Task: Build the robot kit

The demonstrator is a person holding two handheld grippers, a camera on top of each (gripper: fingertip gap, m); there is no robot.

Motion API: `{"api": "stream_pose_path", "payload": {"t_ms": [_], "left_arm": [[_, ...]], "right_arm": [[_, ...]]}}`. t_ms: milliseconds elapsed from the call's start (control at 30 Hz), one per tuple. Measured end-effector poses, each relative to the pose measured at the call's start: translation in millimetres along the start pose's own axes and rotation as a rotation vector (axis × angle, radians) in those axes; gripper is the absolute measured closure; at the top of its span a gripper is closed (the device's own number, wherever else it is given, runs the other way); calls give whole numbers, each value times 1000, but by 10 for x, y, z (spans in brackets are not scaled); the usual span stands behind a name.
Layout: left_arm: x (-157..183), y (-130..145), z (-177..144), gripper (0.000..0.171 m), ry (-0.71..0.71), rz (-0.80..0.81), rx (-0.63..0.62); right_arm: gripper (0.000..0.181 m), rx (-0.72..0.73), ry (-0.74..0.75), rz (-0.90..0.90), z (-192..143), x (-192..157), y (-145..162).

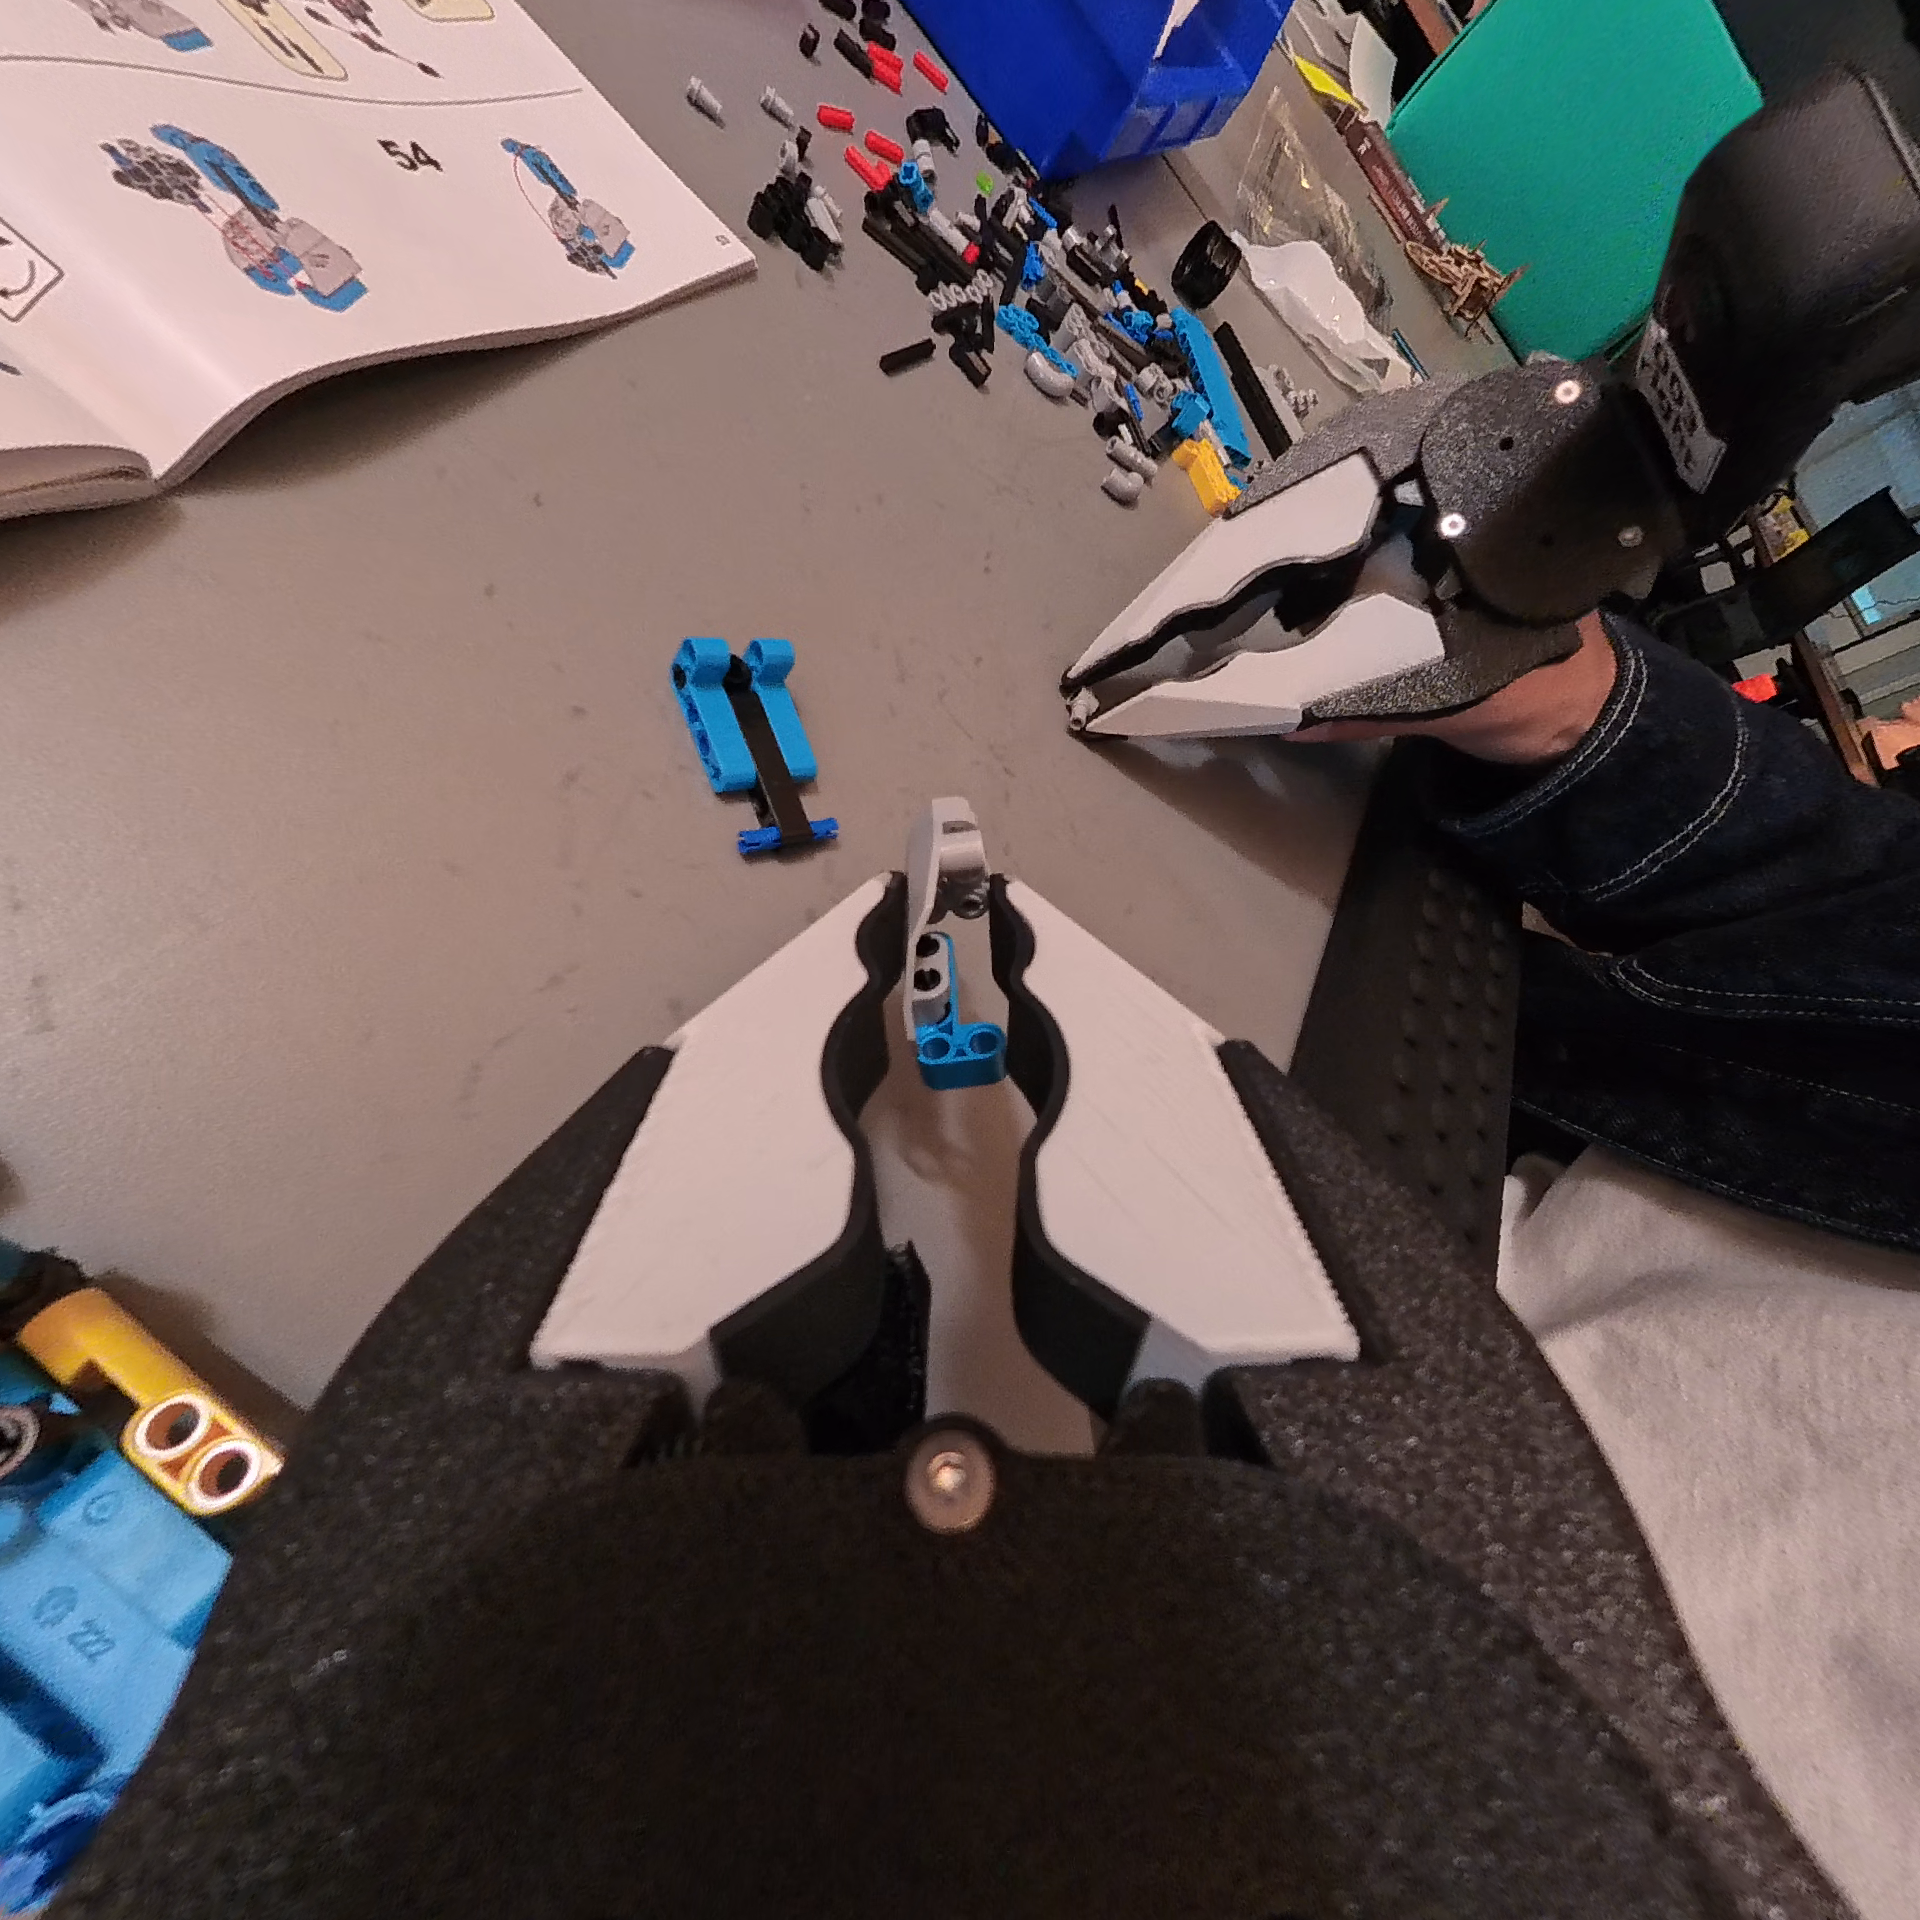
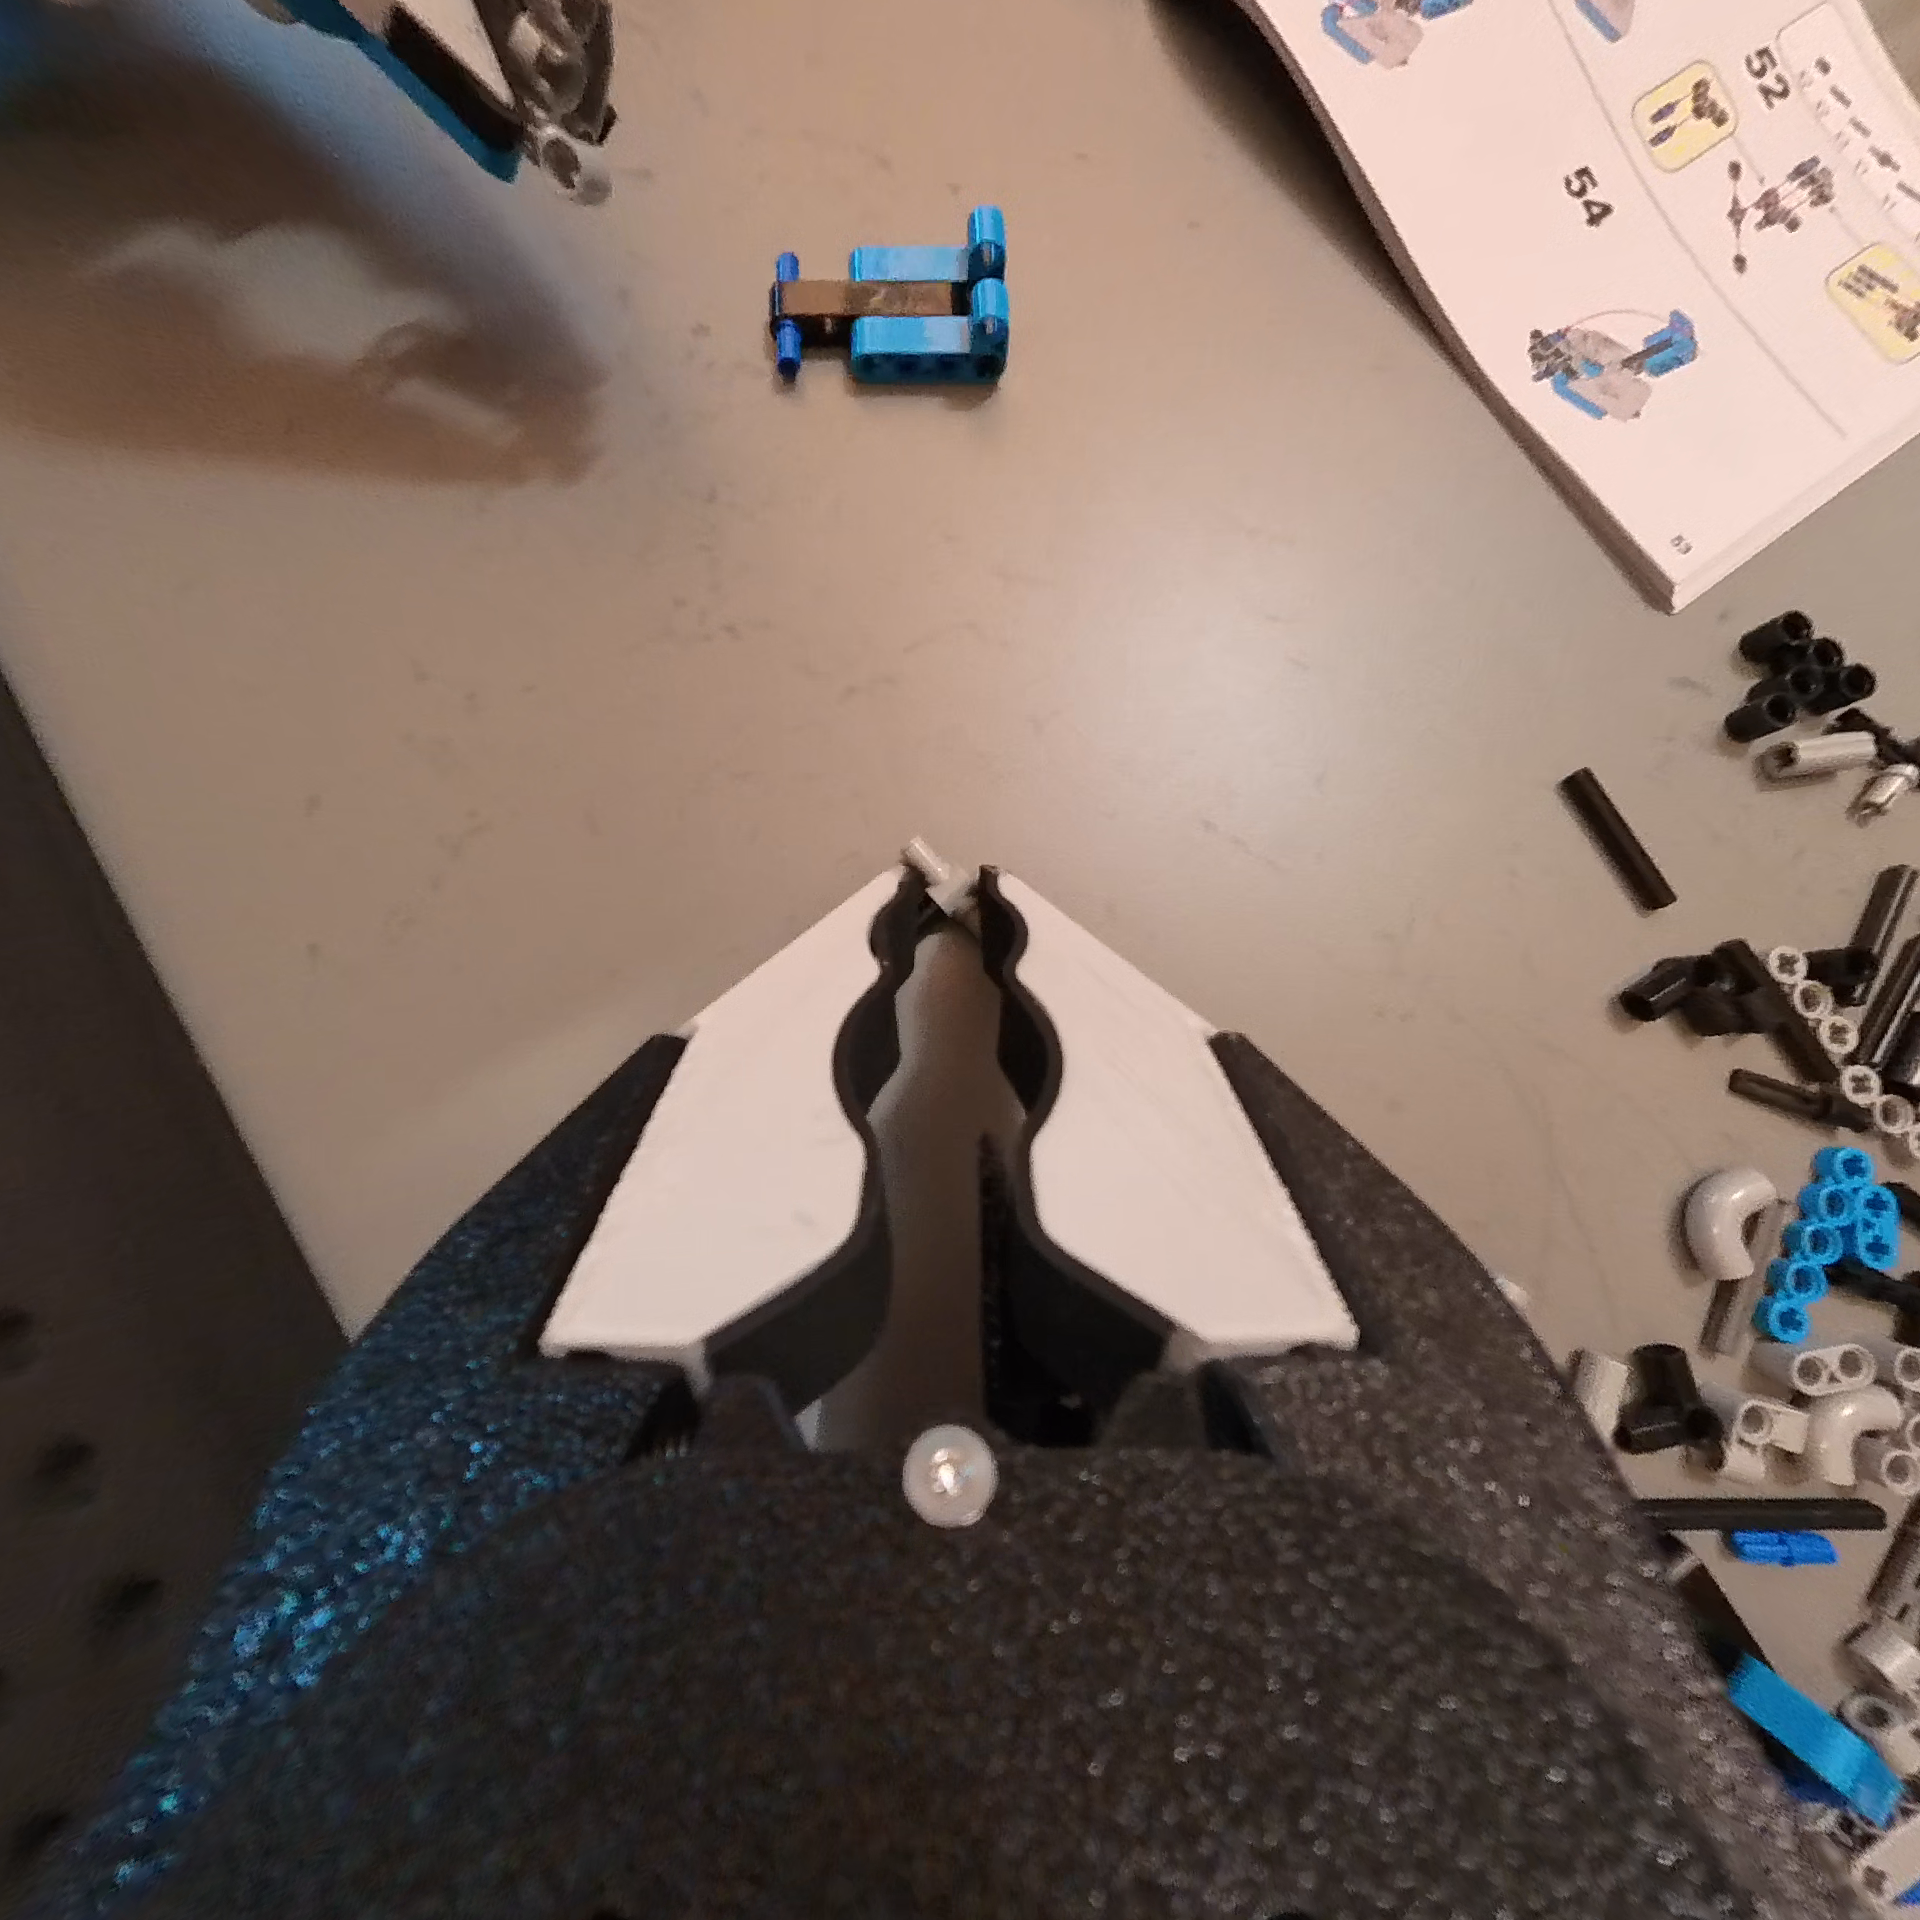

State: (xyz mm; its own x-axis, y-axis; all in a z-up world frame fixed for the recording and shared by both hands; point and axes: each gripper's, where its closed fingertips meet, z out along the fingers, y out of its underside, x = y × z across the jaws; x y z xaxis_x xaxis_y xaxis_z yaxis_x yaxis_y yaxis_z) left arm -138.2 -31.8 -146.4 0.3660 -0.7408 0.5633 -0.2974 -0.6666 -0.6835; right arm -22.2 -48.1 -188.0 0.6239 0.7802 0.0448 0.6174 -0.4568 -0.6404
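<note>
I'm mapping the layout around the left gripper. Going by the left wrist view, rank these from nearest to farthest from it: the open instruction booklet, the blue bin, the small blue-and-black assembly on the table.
1. Blue-and-black assembly, just ahead of the left gripper, slightly left.
2. Instruction booklet, farther off, upper left.
3. Blue bin, farthest, top edge behind the loose parts.

The bench [image 1: 416,675] looks smooth and dull grey, the bricks [image 1: 1049,281] are shiny plastic, the booklet [image 1: 312,208] is paper, and the sleeve [image 1: 1745,894] is cloth.
</note>
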Motion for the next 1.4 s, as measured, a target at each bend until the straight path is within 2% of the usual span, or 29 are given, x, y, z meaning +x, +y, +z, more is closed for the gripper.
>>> {"api": "stream_pose_path", "payload": {"t_ms": [100, 267, 333, 467, 567, 800, 1000, 1100, 1200, 1267, 1400], "left_arm": [[5, -3, -2, 156, 1, 2, 1], [17, -4, -1, 156, 0, 10, 1], [24, -3, 1, 156, 0, 13, 1], [12, 2, 2, 156, -9, 17, -2], [4, 3, 2, 156, -11, 16, -2], [2, 3, 2, 156, -13, 17, -2], [6, 1, 2, 156, -11, 17, -2], [8, 0, 1, 156, -11, 18, -2], [9, -2, 0, 156, -11, 18, -1], [13, -1, 2, 156, -9, 19, -1], [22, 0, 4, 156, -7, 20, -2]], "right_arm": [[171, -24, 47, -114, -15, 13, -7], [171, -241, 477, -839, -236, 385, -34], [171, -334, 509, -1008, -269, 492, 15], [171, -412, 490, -1167, -277, 608, 88], [171, -469, 453, -1210, -237, 620, 197], [170, -500, 532, -1406, -231, 622, 204], [170, -467, 463, -1319, -268, 433, 259], [165, -407, 379, -1167, -310, 267, 283], [150, -342, 226, -919, -388, 51, 309], [149, -278, 103, -702, -453, -71, 296], [151, -174, 35, -176, -521, 249, 276]]}}
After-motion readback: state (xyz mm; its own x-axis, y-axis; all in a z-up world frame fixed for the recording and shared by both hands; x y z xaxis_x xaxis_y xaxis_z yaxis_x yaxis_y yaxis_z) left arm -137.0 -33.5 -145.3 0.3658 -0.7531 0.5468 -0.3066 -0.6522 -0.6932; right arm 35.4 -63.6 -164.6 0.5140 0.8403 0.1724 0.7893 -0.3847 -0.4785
